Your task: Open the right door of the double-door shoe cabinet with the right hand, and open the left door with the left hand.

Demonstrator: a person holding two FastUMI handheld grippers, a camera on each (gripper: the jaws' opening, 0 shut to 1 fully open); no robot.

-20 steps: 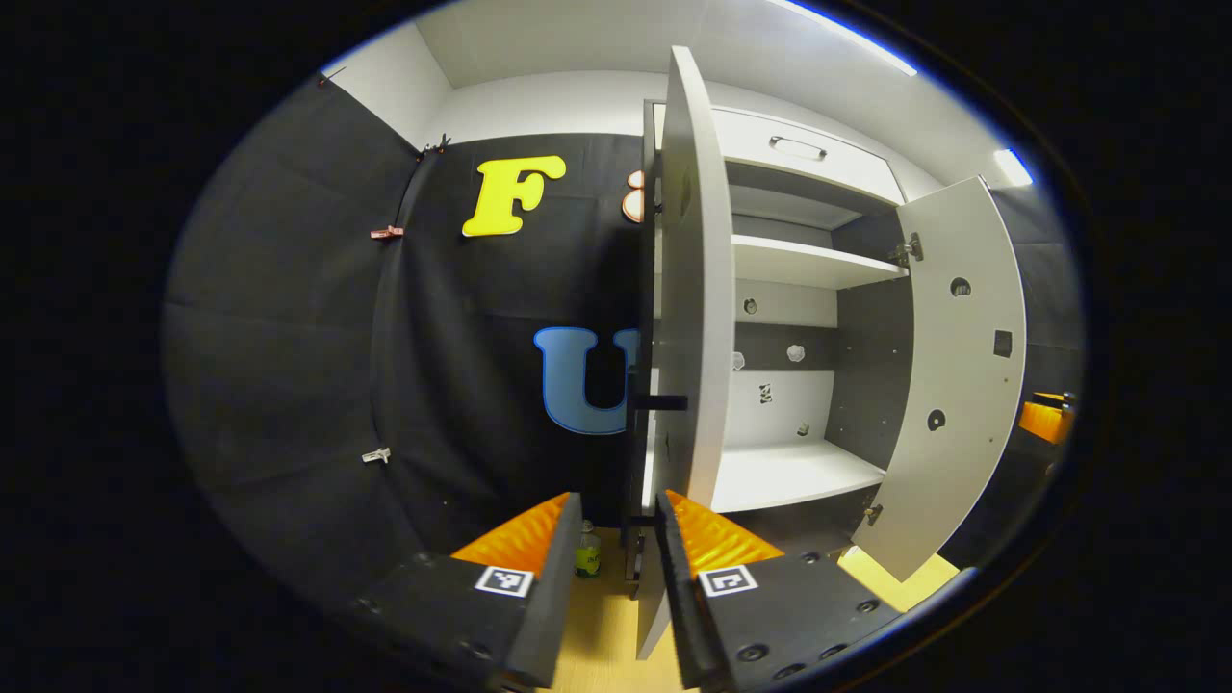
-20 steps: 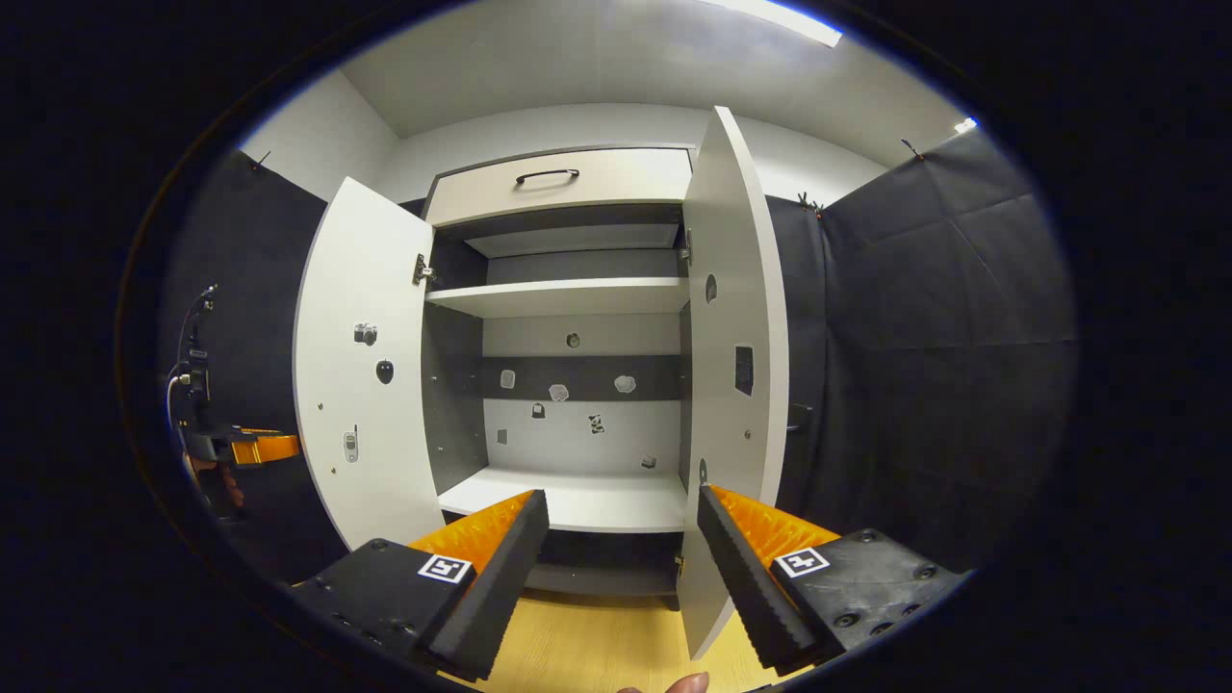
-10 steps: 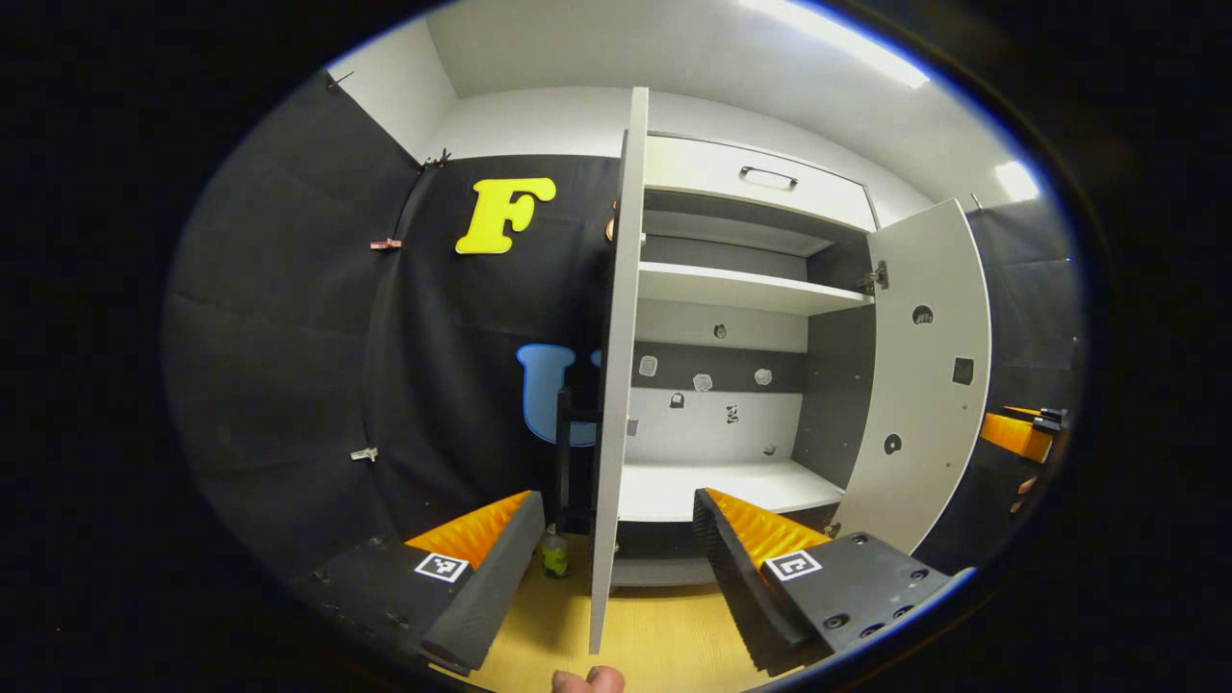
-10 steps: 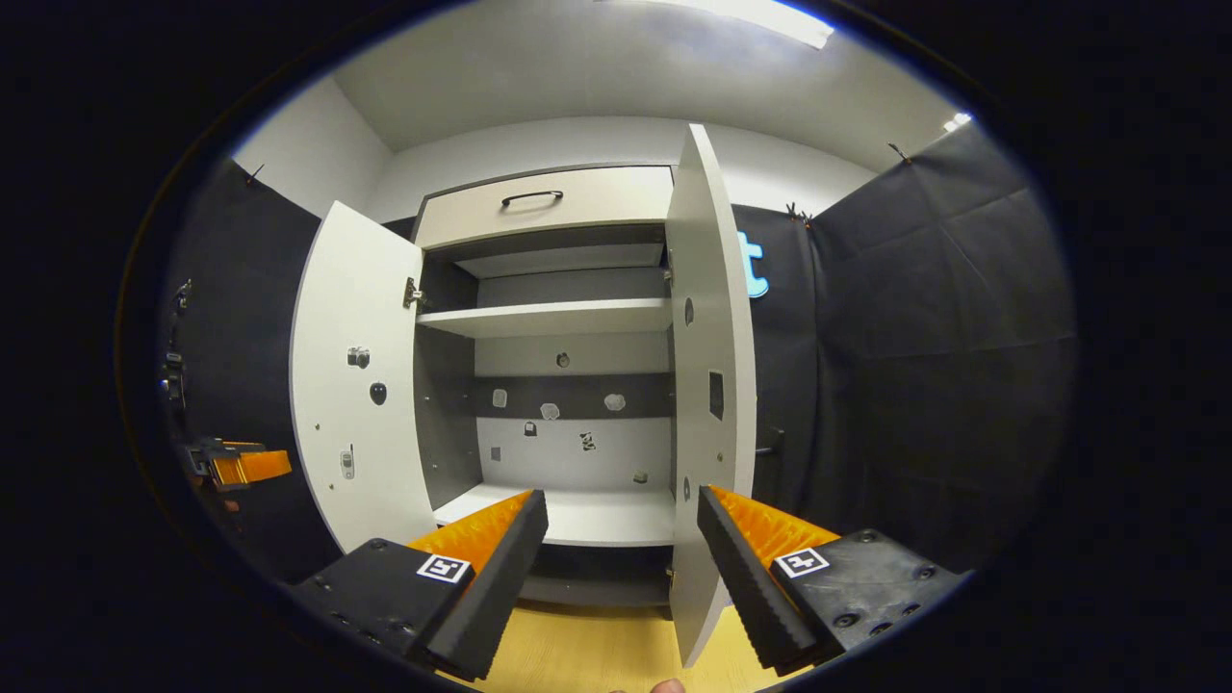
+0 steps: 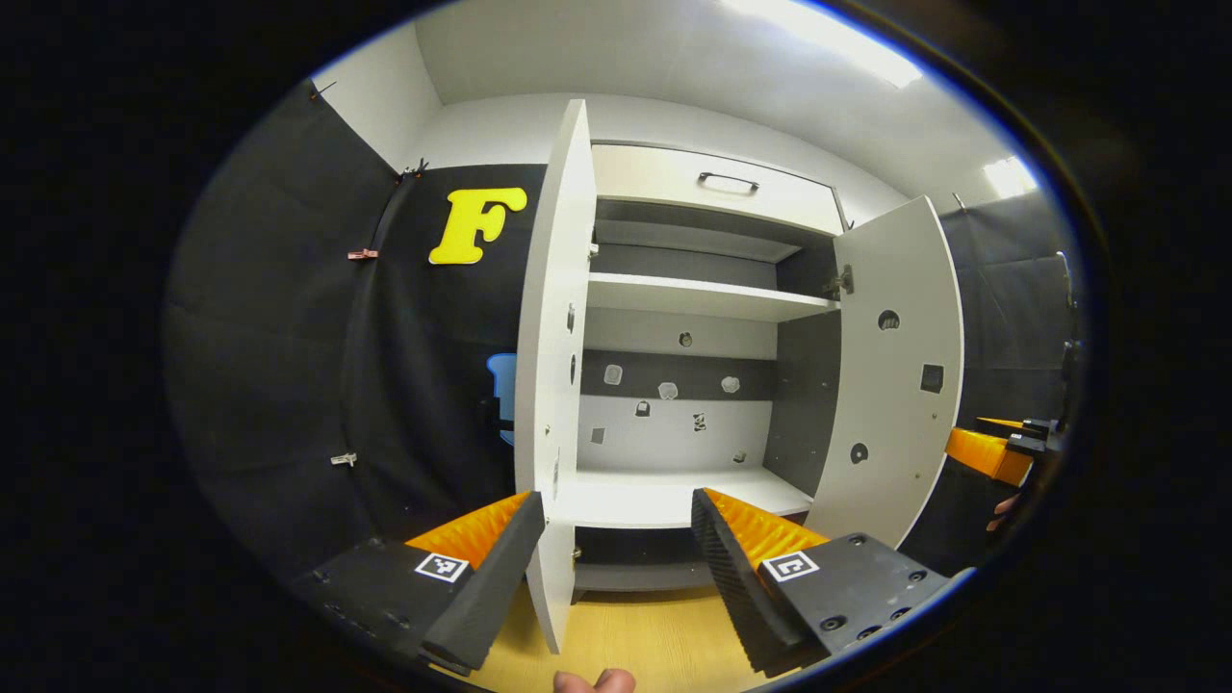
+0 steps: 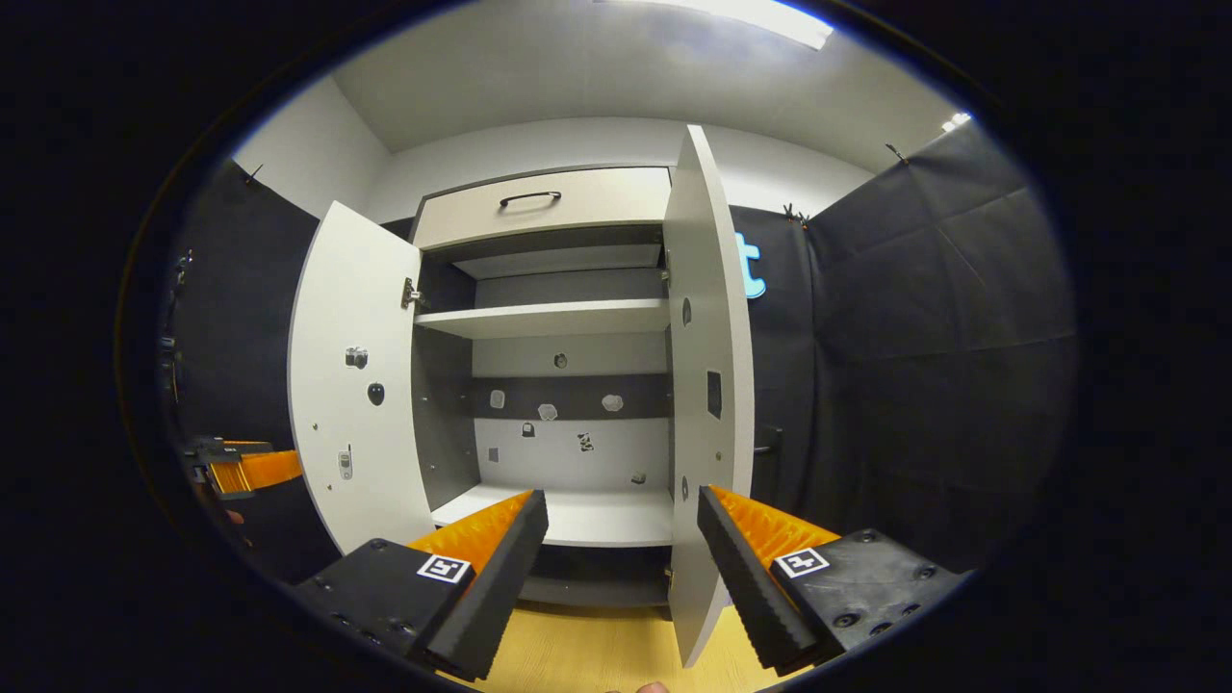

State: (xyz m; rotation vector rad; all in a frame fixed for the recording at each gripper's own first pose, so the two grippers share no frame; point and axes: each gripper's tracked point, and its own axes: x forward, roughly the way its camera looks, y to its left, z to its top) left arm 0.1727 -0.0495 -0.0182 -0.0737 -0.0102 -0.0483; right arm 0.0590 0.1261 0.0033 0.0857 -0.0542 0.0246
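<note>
I'm in a recording booth, not a home: black cloth (image 6: 924, 337) pinned up with clips (image 5: 363, 254) forms the walls, a strip light (image 6: 770, 14) runs along the white ceiling, and one white cabinet (image 6: 568, 318) stands alone on a wood floor (image 6: 577, 654).

Light came from above: a long white ceiling light strip (image 5: 828, 43) glared at the top of the left gripper view, and another strip (image 6: 760, 17) blew out to plain white in the right gripper view. The white-shelved grey cabinet interior (image 6: 568, 385) was evenly and brightly lit, with soft shadow under its shelves. Both views were sharp at centre, while the fisheye bent straight edges toward the rim, where a thin blue fringe showed.
</note>
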